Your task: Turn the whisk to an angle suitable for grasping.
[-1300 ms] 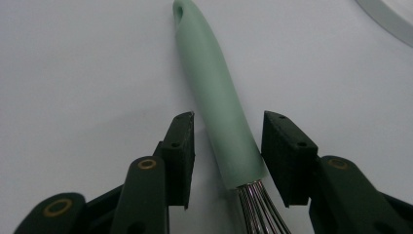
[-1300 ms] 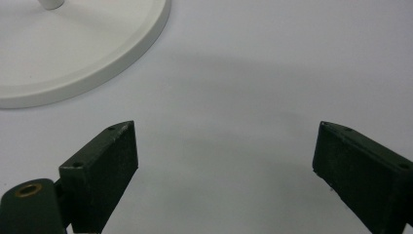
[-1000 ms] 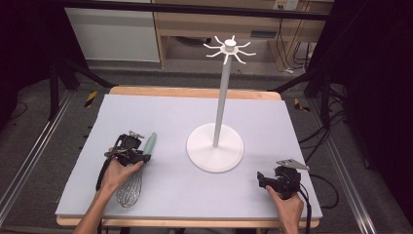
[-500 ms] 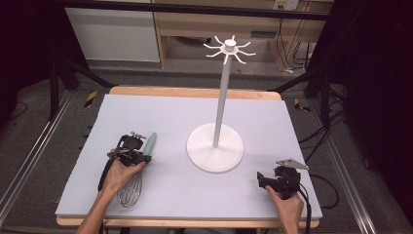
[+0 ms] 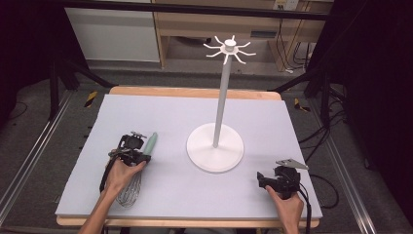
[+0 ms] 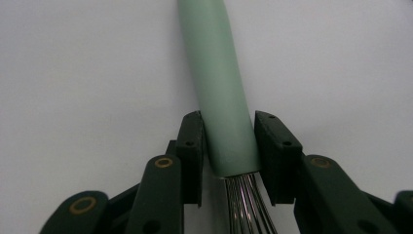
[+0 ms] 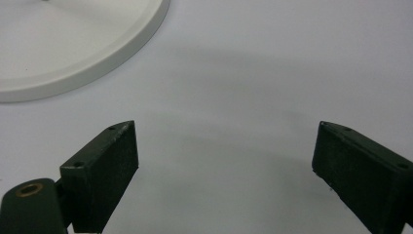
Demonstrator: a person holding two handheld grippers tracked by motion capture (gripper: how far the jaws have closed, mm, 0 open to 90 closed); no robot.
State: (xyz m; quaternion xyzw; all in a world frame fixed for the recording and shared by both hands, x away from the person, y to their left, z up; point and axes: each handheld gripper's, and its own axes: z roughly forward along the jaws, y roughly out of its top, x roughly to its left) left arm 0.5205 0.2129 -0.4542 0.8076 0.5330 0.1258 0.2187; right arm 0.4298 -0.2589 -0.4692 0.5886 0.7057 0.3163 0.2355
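My left gripper point(image 6: 228, 146) has closed its jaws onto the whisk point(image 6: 220, 87) at the handle's wire end; it lies flat on the mat, left of the hook stand point(image 5: 215, 146); a lift looks ready; my right gripper point(image 7: 224, 170) rests wide open and empty, right of the stand.

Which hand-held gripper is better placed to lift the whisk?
The left hand-held gripper: its jaws sit on either side of the whisk's green handle, just above the wires. The right hand-held gripper is open over bare mat beside the stand base.
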